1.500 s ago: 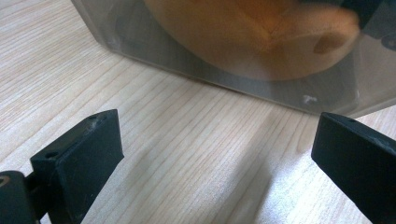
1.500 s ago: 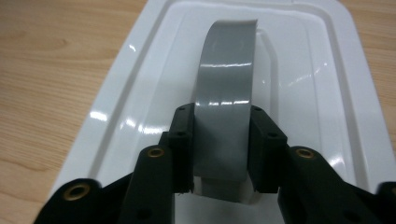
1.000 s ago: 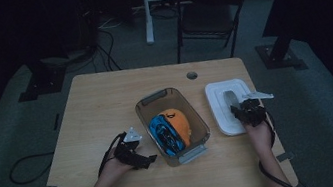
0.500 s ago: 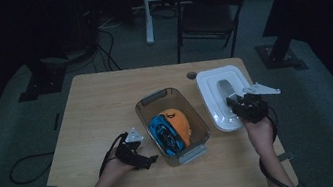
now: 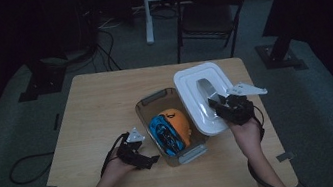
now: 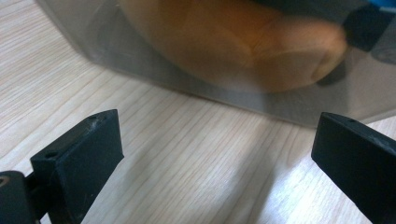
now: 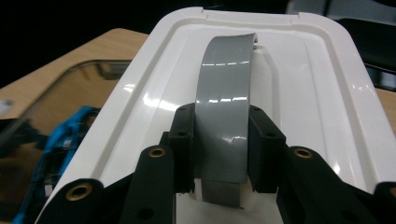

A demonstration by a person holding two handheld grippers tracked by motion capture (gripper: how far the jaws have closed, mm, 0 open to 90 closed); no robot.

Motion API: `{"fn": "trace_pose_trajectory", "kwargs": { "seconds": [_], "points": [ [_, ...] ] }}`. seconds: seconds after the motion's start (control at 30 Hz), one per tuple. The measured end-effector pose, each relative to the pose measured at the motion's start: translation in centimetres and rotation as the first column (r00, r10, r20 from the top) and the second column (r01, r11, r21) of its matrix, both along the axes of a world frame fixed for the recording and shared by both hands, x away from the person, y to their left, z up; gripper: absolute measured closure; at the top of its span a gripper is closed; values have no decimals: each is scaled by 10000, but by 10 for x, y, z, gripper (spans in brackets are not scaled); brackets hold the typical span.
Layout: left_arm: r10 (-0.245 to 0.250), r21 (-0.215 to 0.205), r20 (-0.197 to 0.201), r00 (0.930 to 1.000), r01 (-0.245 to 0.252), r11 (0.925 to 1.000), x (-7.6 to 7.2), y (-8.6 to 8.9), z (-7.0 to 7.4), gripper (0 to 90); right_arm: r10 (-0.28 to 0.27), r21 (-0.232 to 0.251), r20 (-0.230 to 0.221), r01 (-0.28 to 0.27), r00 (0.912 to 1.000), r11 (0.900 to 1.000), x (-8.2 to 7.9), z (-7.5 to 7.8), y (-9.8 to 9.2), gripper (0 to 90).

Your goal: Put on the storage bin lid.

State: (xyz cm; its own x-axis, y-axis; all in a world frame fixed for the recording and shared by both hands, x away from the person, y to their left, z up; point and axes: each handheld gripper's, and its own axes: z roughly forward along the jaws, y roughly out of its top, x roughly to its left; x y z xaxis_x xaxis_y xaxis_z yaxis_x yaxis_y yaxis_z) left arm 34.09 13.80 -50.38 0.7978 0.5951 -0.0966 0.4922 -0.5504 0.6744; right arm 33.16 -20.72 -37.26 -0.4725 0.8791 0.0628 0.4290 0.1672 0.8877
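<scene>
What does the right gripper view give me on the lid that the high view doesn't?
Right gripper view alone: the right gripper has its jaws clamped on the grey handle of the white lid, pressing both sides of the strap.

High view alone: the left gripper sits beside the clear bin on the wooden table, the blue toy car lies next to an orange object inside, and a folding chair stands beyond the table.

Both: the lid held tilted beside the bin's open top, and the toy car.
</scene>
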Motion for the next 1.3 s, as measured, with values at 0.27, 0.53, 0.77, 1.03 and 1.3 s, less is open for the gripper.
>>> {"fn": "trace_pose_trajectory", "kwargs": {
  "seconds": [0.27, 0.53, 0.77, 1.03, 1.3],
  "points": [
    [-279, 192, 127, 9995, 276, 9994, 0, -12, 3, 25, 693, -13, -166, -693, 9975, 9976, -1, -2, 20, 674],
    [-523, 210, 220, 9984, 518, 9984, 0, -25, 7, 26, 1209, -95, -291, -1212, 9922, 9926, 0, -4, 34, 674],
    [-635, 383, 272, 9976, 624, 9973, 1, -35, 8, 26, 1689, -186, -367, -1697, 9849, 9853, 2, -6, 49, 674],
    [-233, 112, 175, 9996, 231, 9997, 1, -20, 8, 26, 2211, -104, -543, -2220, 9737, 9750, 4, -10, 62, 674],
    [-91, -29, 151, 9998, 92, 10000, -1, -10, 10, 26, 2474, -246, -750, -2498, 9660, 9680, 6, -15, 76, 674]
  ]
}}
